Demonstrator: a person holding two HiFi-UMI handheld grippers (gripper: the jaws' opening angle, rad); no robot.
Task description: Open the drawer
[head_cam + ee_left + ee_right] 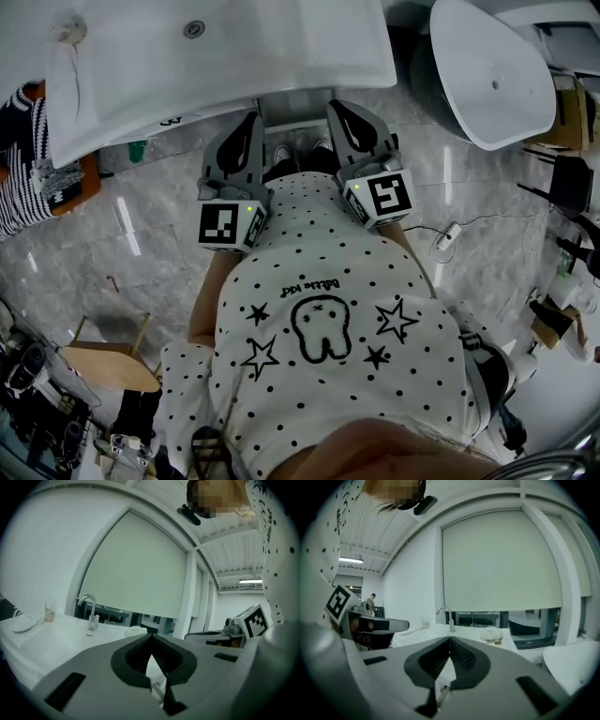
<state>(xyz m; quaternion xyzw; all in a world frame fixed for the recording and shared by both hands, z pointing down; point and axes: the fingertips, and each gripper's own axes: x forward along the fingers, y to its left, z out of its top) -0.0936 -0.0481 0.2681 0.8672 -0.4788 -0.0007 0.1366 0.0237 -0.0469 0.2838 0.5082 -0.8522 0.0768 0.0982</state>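
I stand before a white vanity with a sink top (234,56). Under its front edge a narrow strip of the white drawer front (292,105) shows between the two grippers; no handle is visible. My left gripper (251,120) is held at waist height, pointing at that front, its jaws closed tip to tip with nothing between them (151,635). My right gripper (336,107) is beside it, also pointing at the vanity, jaws likewise meeting at the tips and empty (449,638). Neither gripper touches the drawer.
A faucet (89,607) stands on the sink top under a large blinded window. An oval white basin (492,75) sits at the right, a striped cloth (19,159) at the left. A wooden chair (108,361) and a cable (445,234) lie on the marble floor.
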